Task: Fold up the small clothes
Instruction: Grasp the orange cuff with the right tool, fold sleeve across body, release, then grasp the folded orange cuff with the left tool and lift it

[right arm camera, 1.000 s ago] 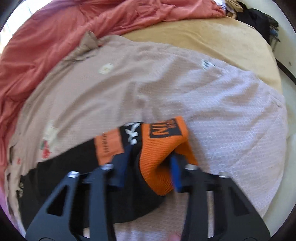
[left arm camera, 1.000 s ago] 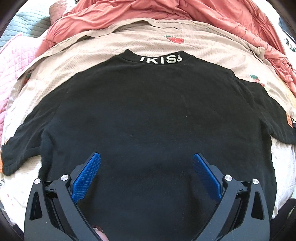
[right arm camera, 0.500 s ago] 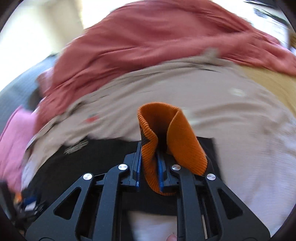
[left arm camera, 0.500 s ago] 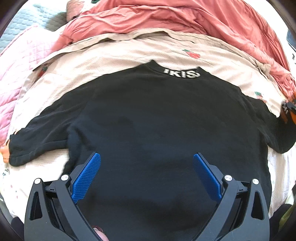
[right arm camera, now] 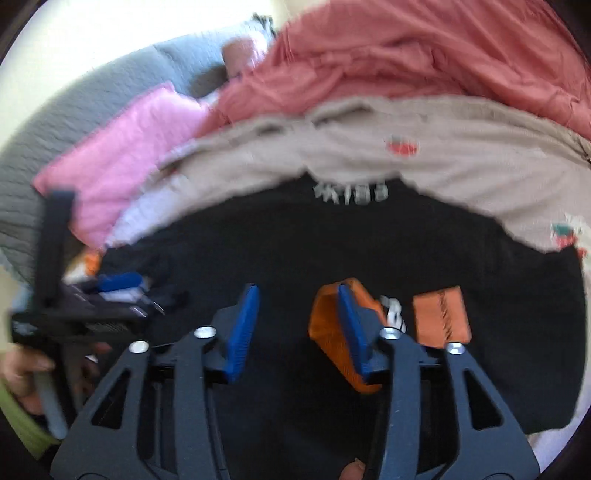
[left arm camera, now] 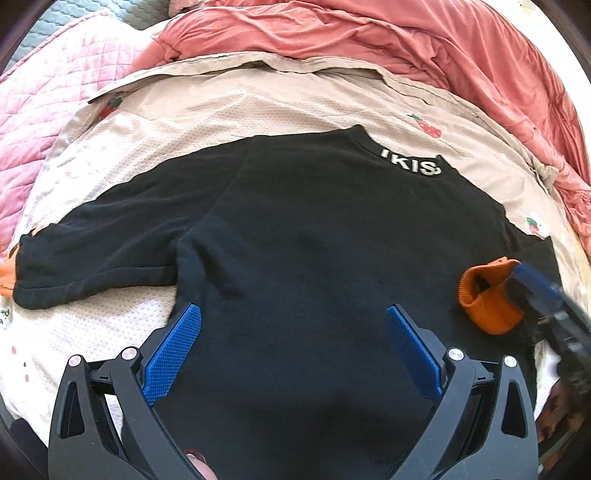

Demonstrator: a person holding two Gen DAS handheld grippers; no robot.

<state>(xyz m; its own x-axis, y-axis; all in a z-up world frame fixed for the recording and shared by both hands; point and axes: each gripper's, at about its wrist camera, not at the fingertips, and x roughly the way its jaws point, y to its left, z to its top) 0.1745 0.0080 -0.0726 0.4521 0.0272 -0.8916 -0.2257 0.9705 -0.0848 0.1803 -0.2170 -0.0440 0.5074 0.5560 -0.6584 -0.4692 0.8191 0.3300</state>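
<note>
A small black sweater [left arm camera: 314, 240] with white collar lettering lies flat, back up, on a beige sheet [left arm camera: 258, 99]. Its left sleeve [left arm camera: 96, 243] stretches out to the left. Its right sleeve is folded in over the body, and the orange cuff [left arm camera: 487, 299] lies on the black cloth. My left gripper [left arm camera: 293, 347] is open and empty over the lower hem. My right gripper [right arm camera: 295, 328] is open above the sweater [right arm camera: 332, 240]; the orange cuff [right arm camera: 332, 332] sits against its right finger. The right gripper also shows in the left wrist view [left arm camera: 535, 295].
A salmon-red quilt [left arm camera: 369, 33] is bunched along the far side. A pink quilted blanket [left arm camera: 44, 110] lies at the left, with a grey cover [right arm camera: 55, 122] beyond it. The left gripper and the hand holding it show in the right wrist view [right arm camera: 74, 306].
My right gripper carried the orange cuff leftward over the sweater body and opened, letting the cuff go. The left wrist view has shifted, so the left sleeve now shows fully.
</note>
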